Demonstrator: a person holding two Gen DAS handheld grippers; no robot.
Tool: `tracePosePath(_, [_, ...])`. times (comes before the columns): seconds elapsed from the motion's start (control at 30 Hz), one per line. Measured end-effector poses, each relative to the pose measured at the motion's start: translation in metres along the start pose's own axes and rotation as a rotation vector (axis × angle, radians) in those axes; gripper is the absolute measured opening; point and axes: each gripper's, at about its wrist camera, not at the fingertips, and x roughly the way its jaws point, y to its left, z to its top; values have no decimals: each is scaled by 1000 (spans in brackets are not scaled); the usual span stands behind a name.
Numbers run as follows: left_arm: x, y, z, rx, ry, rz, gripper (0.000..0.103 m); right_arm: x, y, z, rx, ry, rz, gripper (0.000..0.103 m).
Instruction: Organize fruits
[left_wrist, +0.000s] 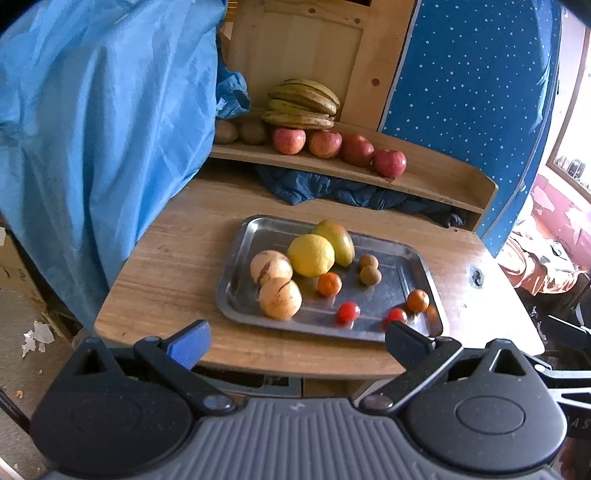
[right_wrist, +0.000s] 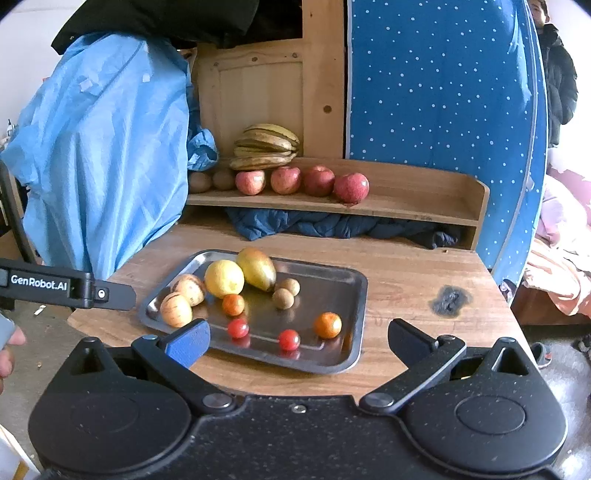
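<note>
Hovering at the near edge of the wooden table (right_wrist: 406, 258), the left gripper (left_wrist: 297, 341) and the right gripper (right_wrist: 299, 341) both stand spread wide with nothing between their fingers. The fruits lie in two places. On the steel tray (right_wrist: 343, 295), from left to right, sit two pale striped melons (right_wrist: 176, 309), a lemon (right_wrist: 224, 278) touching a mango (right_wrist: 256, 268), a small orange (right_wrist: 233, 304), two brown round fruits (right_wrist: 283, 298), two cherry tomatoes (right_wrist: 238, 328) and another small orange (right_wrist: 327, 325). On the shelf (right_wrist: 424, 199) behind, bananas (right_wrist: 267, 146) rest above two kiwis (right_wrist: 212, 181) and a row of four apples (right_wrist: 301, 181).

This scene would fit a sorting half done, or a tray laid out to stay, so the next piece cannot be named. Any pick would go best with the fingers straddling one fruit squarely and closing gently, since the tomatoes are soft and the round ones will roll on the smooth steel. The lemon and mango crowd each other, leaving little room for fingers. A blue cloth (right_wrist: 103, 147) hangs at the left and covers the shelf's left end, and dark fabric (right_wrist: 314, 225) is bunched beneath the shelf
</note>
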Motion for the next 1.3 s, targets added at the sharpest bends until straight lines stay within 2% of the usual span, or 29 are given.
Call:
tracePosePath(0.37, [-17,9,-8,20,-25,12,102,-14,11,-7,10,-13,16,102])
tracePosePath(0.63, [-14,4,-5,82,-17,21,102,-11,11,-8,24,10,7,102])
tracePosePath(0.83, [-11,5,1,118,14,10,102,-4,14,-3,37,36,-2,102])
tracePosePath(1.3, [1,21,1,110,81,30,102,8,25,-4,48,81,-16,102])
